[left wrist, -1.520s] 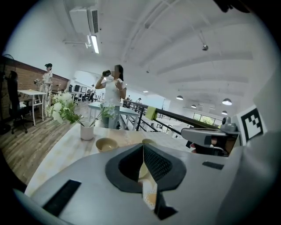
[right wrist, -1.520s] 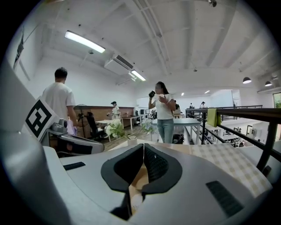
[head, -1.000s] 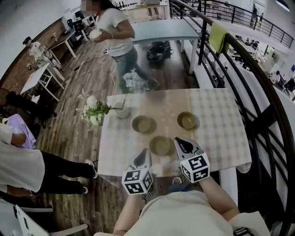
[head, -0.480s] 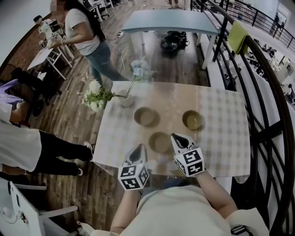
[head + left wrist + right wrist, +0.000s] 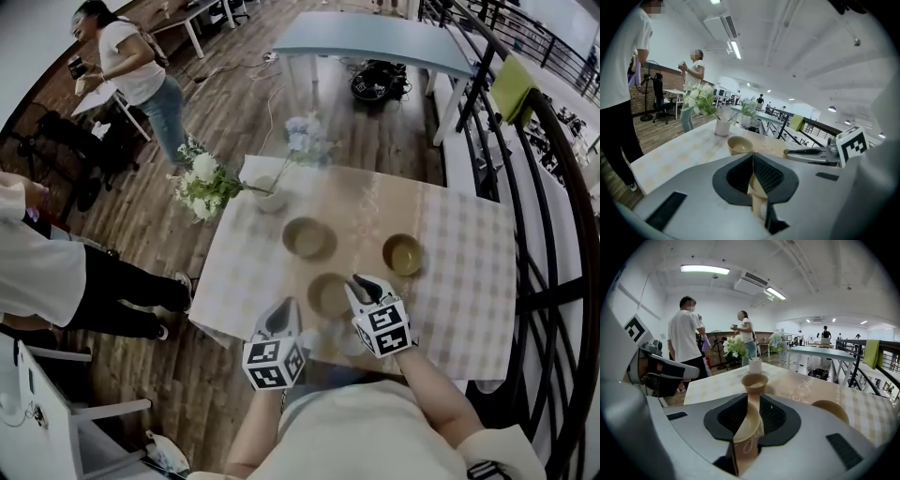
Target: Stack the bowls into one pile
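The table carries a checked cloth, and three tan bowls stand on it, each apart from the others and none stacked. The near bowl sits closest to the operator's edge. The far bowl stands beyond it, towards the white vase of flowers at the far left corner. The right bowl stands well apart from both, on the right half of the cloth.

The right gripper points down at a slant, its tips just beside the near bowl's right rim. Its jaws have just been opening and stand partly apart. The near bowl shows through the gap, but the pads press on nothing.

The left gripper is over the table's near edge, left of the near bowl and clear of it. Its jaws meet tip to tip and grip nothing.

A person stands on the wooden floor beside the table's left side
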